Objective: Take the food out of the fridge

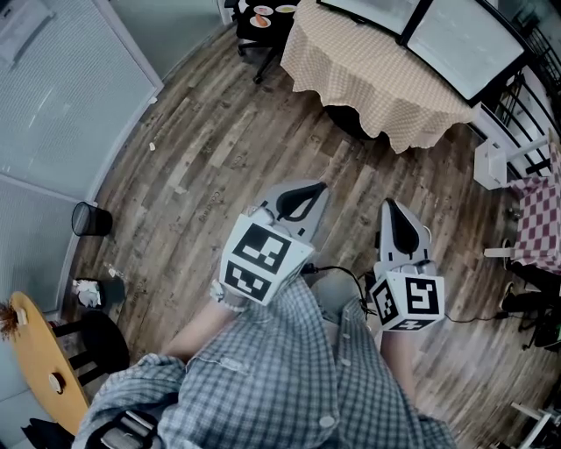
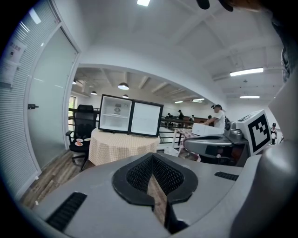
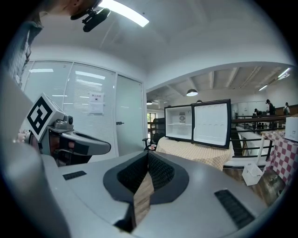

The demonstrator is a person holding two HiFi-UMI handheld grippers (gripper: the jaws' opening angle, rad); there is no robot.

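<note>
Standing on a plank floor (image 1: 202, 158), a person in a checked shirt (image 1: 289, 377) is holding both tools out in front, well short of the fridge (image 1: 412, 26). The left tongs (image 1: 311, 195) are sitting pressed together with nothing between them, as the left gripper view is showing at the pad tips (image 2: 152, 160). The right tongs (image 1: 393, 215) are also sitting pressed together and empty (image 3: 147, 155). The two tools are pointing roughly the same way, side by side and apart, each marker cube (image 1: 263, 260) facing up at the head camera. The fridge (image 2: 115, 114) is standing on a round tabletop (image 1: 368, 79) under a checked cloth (image 2: 116, 144), with its door (image 2: 145, 119) hanging wide open to the right. Inside (image 3: 179, 122) a shelf is showing, plus one small pale item (image 3: 181, 117) at the back of the upper part, too small to tell whether it is food. A black chair (image 2: 84, 123) is sitting just left of the tabletop, carrying plates (image 1: 261, 20) with something reddish on them. A black bin (image 1: 90, 219) is standing by the glass wall at the left. People are showing far behind the railing in both gripper views.
</note>
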